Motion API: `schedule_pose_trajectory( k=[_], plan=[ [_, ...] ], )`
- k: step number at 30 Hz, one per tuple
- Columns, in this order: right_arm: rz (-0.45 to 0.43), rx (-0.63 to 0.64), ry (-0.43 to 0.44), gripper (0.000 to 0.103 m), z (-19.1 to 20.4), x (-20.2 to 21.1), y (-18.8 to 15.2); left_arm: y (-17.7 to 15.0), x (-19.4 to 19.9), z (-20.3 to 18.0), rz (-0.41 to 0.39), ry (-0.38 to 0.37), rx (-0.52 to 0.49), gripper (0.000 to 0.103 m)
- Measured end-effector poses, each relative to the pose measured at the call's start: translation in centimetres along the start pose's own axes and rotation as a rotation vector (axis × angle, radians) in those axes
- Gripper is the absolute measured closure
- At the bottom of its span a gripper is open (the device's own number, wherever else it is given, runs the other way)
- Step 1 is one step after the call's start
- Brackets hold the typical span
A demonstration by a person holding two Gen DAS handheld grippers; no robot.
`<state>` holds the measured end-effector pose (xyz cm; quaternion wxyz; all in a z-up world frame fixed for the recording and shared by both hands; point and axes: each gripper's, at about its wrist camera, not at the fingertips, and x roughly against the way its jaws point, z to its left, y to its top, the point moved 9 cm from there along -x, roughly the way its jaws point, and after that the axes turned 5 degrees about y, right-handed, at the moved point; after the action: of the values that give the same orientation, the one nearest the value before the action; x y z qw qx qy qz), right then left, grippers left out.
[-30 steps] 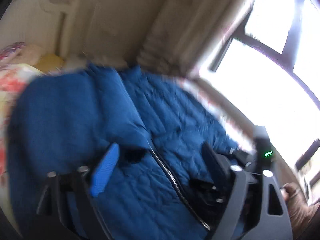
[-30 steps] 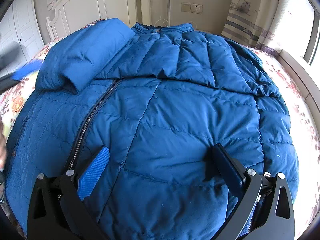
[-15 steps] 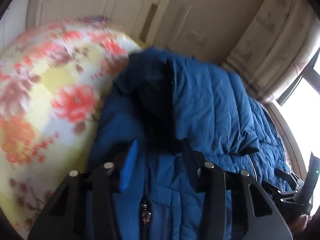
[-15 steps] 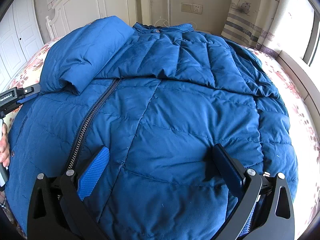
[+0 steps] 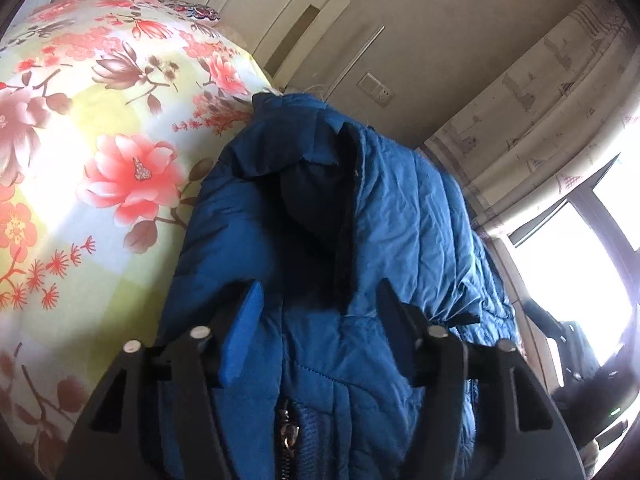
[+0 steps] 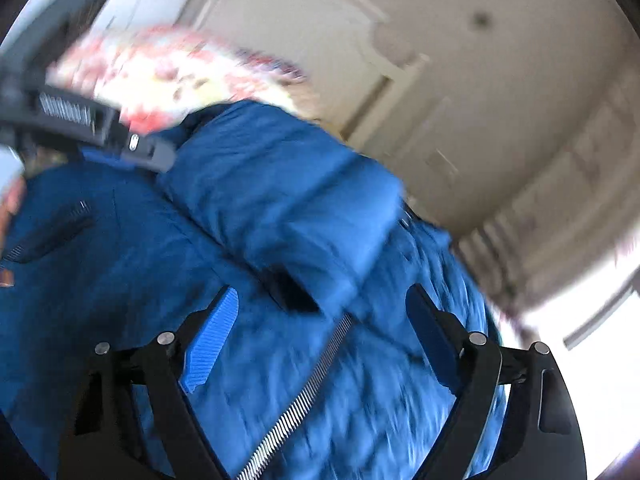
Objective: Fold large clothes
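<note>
A large blue puffer jacket (image 5: 400, 208) lies on a flowered bed. My left gripper (image 5: 320, 316) is low at the jacket's edge near the zip pull (image 5: 286, 436). Its jaws are opening, with a bulge of blue fabric between them, and the pads do not clearly press on it. In the blurred right wrist view the jacket (image 6: 120, 280) carries a folded-over sleeve (image 6: 288, 200). My right gripper (image 6: 320, 320) hovers over the zipper (image 6: 312, 384). Its jaws are closing, still wide, and grip nothing. The left gripper's body (image 6: 80, 120) shows at the upper left there.
The flowered bedspread (image 5: 100, 140) spreads out left of the jacket. A white headboard (image 5: 280, 8) and a wall socket (image 5: 376, 88) stand behind it. A curtain (image 5: 540, 100) and a bright window (image 5: 580, 260) fill the right side, where the other gripper shows dark (image 5: 580, 360).
The left gripper's jaws have widened since half a second ago and it sits slightly closer to the jacket. The right gripper has swung and rolled across the jacket, and its jaws have narrowed.
</note>
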<state>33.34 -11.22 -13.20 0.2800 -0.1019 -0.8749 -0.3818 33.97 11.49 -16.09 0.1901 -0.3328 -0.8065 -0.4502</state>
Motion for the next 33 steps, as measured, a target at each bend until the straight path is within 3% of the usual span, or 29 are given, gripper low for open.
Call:
schedule_pose_trajectory(
  k=[5,6,7,8,10,12,14,17,18,19,20,22,24,30,33],
  plan=[
    [-0.005,0.161,-0.012,0.028,2.8,-2.9,2.9,-0.3,0.9,0.4,-0.007,-0.020,0.029,0.038],
    [-0.008,0.171,-0.010,0.032,2.8,-3.3,3.2,-0.4,1.0,0.5,-0.007,-0.021,0.028,0.038],
    [-0.009,0.160,0.020,0.049,2.7,-3.8,3.4,-0.4,1.0,0.4,-0.007,-0.022,0.027,0.037],
    [-0.006,0.129,0.060,0.064,2.4,-4.0,3.6,-0.4,1.0,0.4,-0.006,-0.024,0.027,0.036],
    [-0.064,-0.014,0.127,0.075,-0.1,-3.1,4.2,-0.5,1.1,0.5,-0.002,-0.031,0.030,0.035],
    [-0.148,-0.255,0.169,0.080,-5.3,-1.2,4.3,-0.5,0.9,0.5,-0.002,-0.033,0.030,0.034],
    [-0.205,-0.509,0.188,0.080,-11.3,-0.1,2.6,-0.5,0.8,0.3,0.000,-0.036,0.028,0.032],
    [-0.233,-0.945,0.222,0.076,-20.1,-0.7,-3.6,-0.4,0.6,0.1,0.004,-0.037,0.022,0.029],
    [-0.203,-1.055,0.239,0.067,-21.9,-1.5,-6.0,-0.4,0.6,0.1,0.004,-0.038,0.020,0.028],
    [-0.131,-1.154,0.258,0.047,-23.1,-3.0,-8.9,-0.4,0.5,0.0,0.005,-0.039,0.018,0.027],
    [-0.058,-1.211,0.250,0.036,-23.7,-4.1,-11.4,-0.4,0.5,0.0,0.007,-0.040,0.017,0.027],
    [-0.021,-1.272,0.291,0.036,-23.6,-5.0,-14.4,-0.4,0.4,-0.2,0.008,-0.040,0.014,0.026],
    [-0.050,-1.312,0.335,0.036,-23.3,-5.3,-16.1,-0.3,0.3,-0.2,0.010,-0.040,0.013,0.026],
    [-0.118,-1.366,0.385,0.036,-23.8,-5.4,-15.6,-0.2,0.2,-0.2,0.011,-0.043,0.014,0.025],
    [-0.076,-1.377,0.379,0.036,-23.7,-6.8,-14.6,-0.3,0.2,-0.2,0.012,-0.043,0.013,0.024]
  ],
)
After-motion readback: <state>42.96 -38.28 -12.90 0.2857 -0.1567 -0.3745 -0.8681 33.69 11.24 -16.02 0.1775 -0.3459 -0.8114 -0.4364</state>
